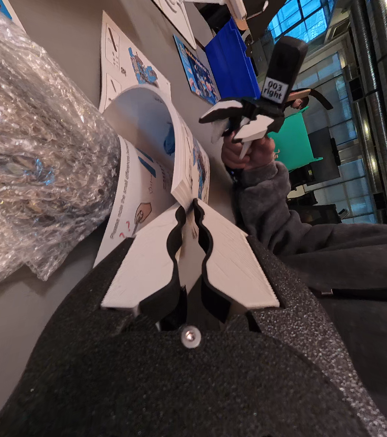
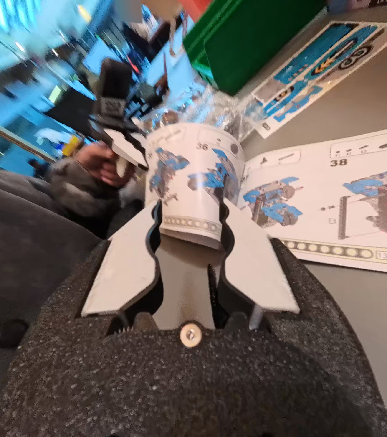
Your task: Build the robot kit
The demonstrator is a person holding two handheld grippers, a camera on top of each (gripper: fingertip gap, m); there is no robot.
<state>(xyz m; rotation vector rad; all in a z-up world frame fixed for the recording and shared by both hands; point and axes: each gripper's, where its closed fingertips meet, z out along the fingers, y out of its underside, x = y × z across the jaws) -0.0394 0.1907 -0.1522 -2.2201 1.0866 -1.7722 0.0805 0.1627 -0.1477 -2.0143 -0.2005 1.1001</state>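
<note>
L gripper [image 1: 189, 205], frame centre, tilted sideways, jaws nearly closed, pinching curled booklet pages [image 1: 180, 151]. R gripper [image 2: 190, 208] wide apart around the page curl, prob. not touching. Bag [image 1: 29, 146] upper left, contents unclear.

Background behind the left gripper [image 2: 129, 151] in the right wrist view is motion-blurred, its label unreadable. Crumpled plastic wrap [image 1: 29, 142] runs off the frame's left edge. Booklet [image 2: 329, 201] cut by the right edge. Bag contents indistinct.
</note>
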